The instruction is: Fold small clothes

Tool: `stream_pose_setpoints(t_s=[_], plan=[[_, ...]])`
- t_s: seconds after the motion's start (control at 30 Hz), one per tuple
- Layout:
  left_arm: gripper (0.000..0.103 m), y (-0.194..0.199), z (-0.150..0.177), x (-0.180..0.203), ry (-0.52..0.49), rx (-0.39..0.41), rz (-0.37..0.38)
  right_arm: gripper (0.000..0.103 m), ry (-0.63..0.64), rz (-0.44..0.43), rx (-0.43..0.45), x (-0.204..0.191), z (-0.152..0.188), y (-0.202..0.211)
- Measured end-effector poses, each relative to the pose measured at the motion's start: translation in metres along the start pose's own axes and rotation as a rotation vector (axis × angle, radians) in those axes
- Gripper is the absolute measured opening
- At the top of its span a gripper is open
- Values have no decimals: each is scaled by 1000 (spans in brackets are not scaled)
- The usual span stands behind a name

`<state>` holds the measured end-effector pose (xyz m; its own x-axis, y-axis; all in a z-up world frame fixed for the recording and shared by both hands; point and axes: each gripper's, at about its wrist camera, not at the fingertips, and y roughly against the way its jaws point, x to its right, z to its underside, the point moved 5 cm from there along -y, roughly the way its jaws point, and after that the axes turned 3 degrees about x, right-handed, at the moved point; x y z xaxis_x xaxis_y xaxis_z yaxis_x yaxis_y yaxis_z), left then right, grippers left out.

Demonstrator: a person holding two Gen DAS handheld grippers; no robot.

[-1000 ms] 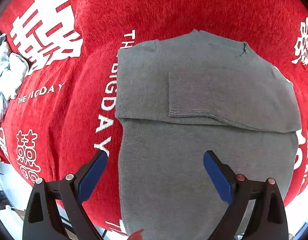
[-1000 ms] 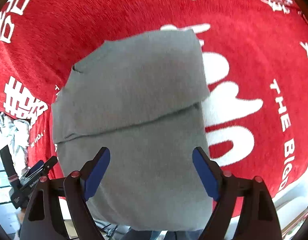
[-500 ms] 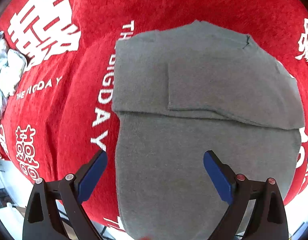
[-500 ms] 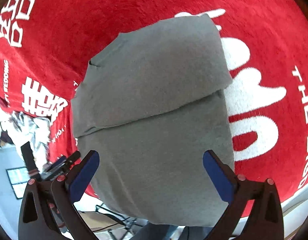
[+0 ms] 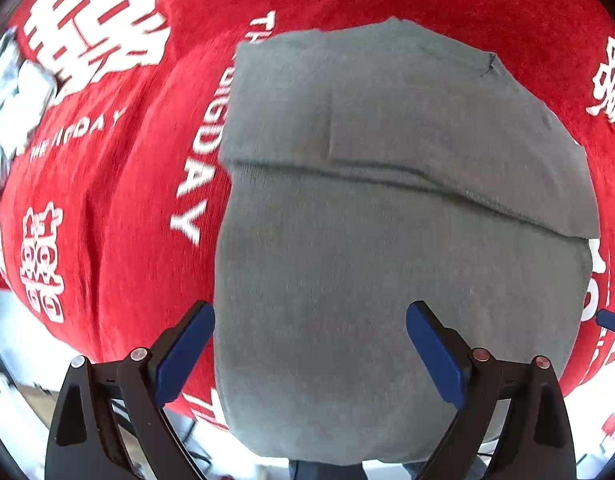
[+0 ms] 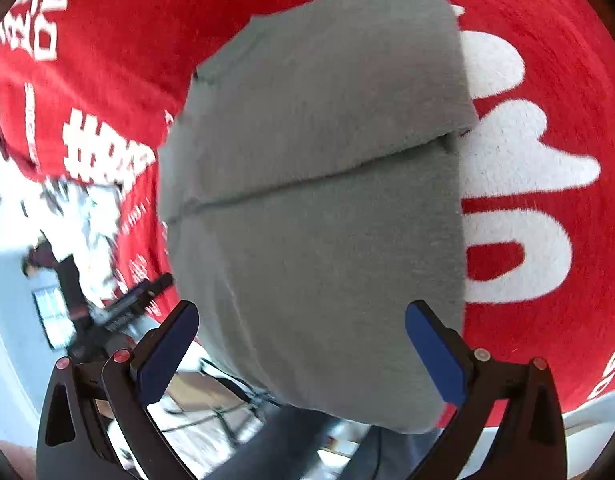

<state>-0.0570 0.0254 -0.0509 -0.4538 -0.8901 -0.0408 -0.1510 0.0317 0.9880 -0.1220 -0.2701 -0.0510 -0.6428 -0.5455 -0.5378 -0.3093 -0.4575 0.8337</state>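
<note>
Grey knit sweater, sleeves folded across, flat on red plush cloth with white lettering, filling centre frame. Left gripper spread wide, empty. Right gripper spread wide after opening, nothing pinched.

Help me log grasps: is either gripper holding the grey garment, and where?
Nothing is held. Left gripper and right gripper are both open above the grey garment.

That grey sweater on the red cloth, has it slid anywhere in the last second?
No. The grey sweater covers the same white lettering on the red cloth at its left edge as before; only the cameras have shifted over it.
</note>
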Motion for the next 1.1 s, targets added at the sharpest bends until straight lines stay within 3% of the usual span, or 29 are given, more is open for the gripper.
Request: stream_pose_setpoints(t_s=[0.13, 0.27, 0.4, 0.5, 0.7, 0.93, 1.1], plan=[[97, -1, 27, -6, 49, -8, 4, 103, 4, 13, -31, 13, 4, -6], [97, -7, 56, -9, 34, -40, 0, 103, 51, 7, -79, 12, 20, -14], [97, -12, 80, -15, 15, -57, 19, 103, 74, 41, -54, 11, 43, -16], [97, -21, 99, -26, 14, -80, 43, 103, 51, 12, -16, 10, 65, -13], [97, -33, 140, -44, 18, -105, 78, 103, 30, 2, -66, 19, 115, -26], [97, -67, 182, -48, 6, -162, 120, 103, -47, 17, -140, 62, 170, -58], [97, -79, 198, -31, 9, -159, 164, 103, -76, 42, -166, 85, 188, -87]])
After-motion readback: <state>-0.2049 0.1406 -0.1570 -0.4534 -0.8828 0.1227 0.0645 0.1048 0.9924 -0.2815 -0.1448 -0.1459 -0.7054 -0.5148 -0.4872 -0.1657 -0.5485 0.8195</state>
